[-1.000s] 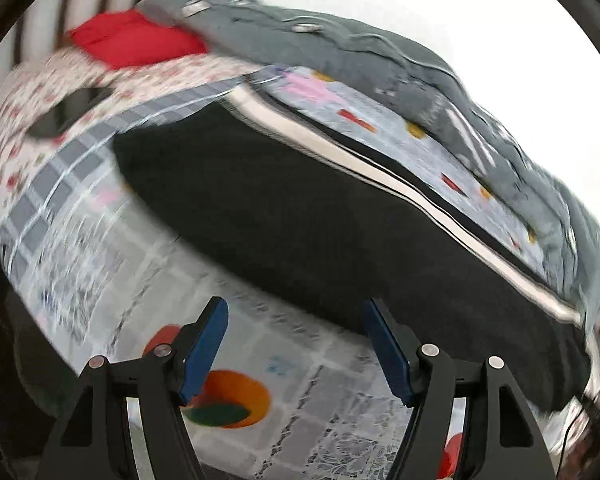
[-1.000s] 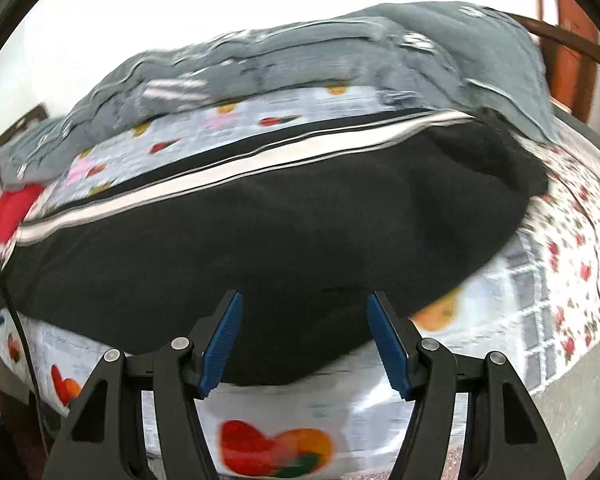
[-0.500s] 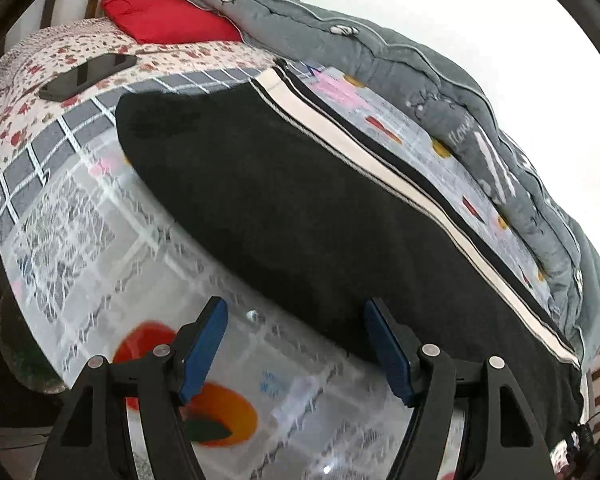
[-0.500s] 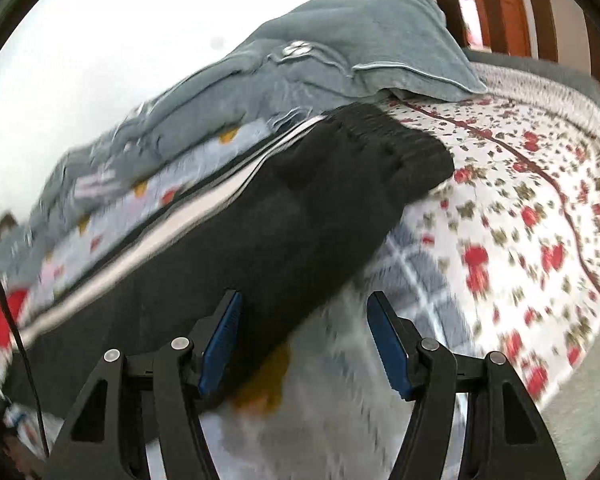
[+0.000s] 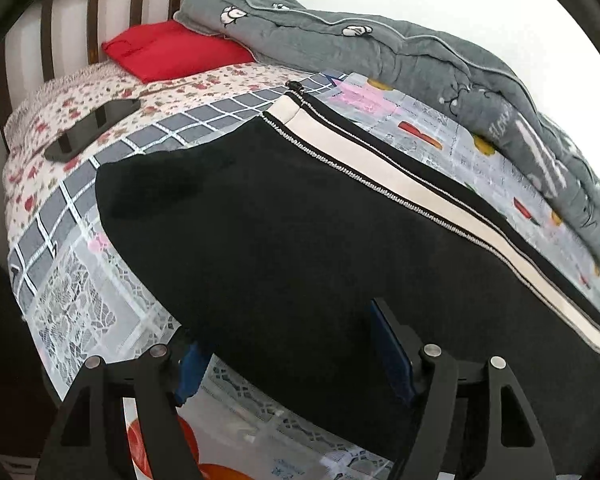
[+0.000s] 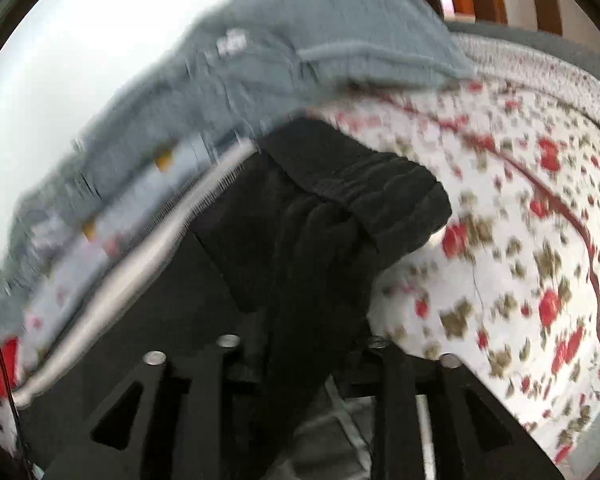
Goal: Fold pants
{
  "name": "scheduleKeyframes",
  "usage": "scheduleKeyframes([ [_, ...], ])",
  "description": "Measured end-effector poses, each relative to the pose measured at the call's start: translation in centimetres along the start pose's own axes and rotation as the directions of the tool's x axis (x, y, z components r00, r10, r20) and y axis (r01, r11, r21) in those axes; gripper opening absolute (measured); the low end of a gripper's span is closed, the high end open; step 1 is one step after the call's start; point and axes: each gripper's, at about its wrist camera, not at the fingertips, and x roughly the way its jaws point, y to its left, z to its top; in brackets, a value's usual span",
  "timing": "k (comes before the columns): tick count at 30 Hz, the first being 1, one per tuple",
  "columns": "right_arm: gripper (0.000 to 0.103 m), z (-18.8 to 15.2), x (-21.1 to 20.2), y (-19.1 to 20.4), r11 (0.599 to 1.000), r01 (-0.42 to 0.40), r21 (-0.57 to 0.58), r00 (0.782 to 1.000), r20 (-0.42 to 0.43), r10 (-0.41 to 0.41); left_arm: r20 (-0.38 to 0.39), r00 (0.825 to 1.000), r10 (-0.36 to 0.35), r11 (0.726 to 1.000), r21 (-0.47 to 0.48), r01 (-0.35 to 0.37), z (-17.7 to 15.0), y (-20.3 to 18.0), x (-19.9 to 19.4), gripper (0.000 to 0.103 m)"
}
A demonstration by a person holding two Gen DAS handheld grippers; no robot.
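Black pants (image 5: 300,220) with a white side stripe lie stretched across the bed. My left gripper (image 5: 292,360) is at their near edge, open wide. The hem end's edge lies loosely between its blue pads (image 5: 392,348) and covers part of the left one. In the blurred right wrist view, my right gripper (image 6: 304,344) is at the other end of the pants (image 6: 320,220), just below the ribbed waistband (image 6: 380,188). Its jaws are closing, and bunched black fabric fills the gap and hides the pads.
A dark phone (image 5: 92,128) lies on the floral sheet (image 6: 520,240) near a red cushion (image 5: 172,50). A grey quilt (image 5: 380,48) is piled along the far side. A patterned mat (image 5: 80,320) lies under the pants. A slatted headboard (image 5: 48,20) stands at the back left.
The left gripper moved forward until the pants' edge lay between its fingers. The right gripper swept along the pants to the waistband end, rolled, and narrowed its jaws on the fabric.
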Motion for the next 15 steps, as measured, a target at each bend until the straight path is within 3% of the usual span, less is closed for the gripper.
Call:
scheduleKeyframes([
  [3, 0.052, -1.3, -2.2, 0.3, 0.994, 0.095, -0.048, 0.994, 0.056, -0.092, -0.009, 1.0, -0.01, 0.999, 0.044, 0.01, 0.0, 0.1, -0.4, 0.071],
  [6, 0.052, -2.1, -5.2, 1.4, 0.975, 0.198, -0.102, 0.975, 0.125, -0.185, -0.025, 1.0, -0.008, 0.998, 0.067, 0.009, 0.0, 0.2, -1.2, 0.07],
  [9, 0.052, -2.3, -7.4, 2.8, 0.961, 0.243, -0.128, 0.961, 0.164, -0.221, -0.002, 1.0, -0.013, 0.988, 0.152, 0.013, -0.3, -0.5, -3.0, 0.07],
  [12, 0.055, -2.0, -9.4, 5.2, 0.958, 0.243, -0.154, 0.954, 0.215, -0.207, 0.015, 0.997, -0.082, 0.98, 0.182, 0.078, -0.4, -0.7, -5.2, 0.07],
  [15, 0.057, -1.8, -10.4, 8.9, 0.959, 0.186, -0.214, 0.962, 0.239, -0.133, 0.03, 0.989, -0.146, 0.974, 0.182, 0.138, 0.0, -0.8, -6.9, 0.07],
])
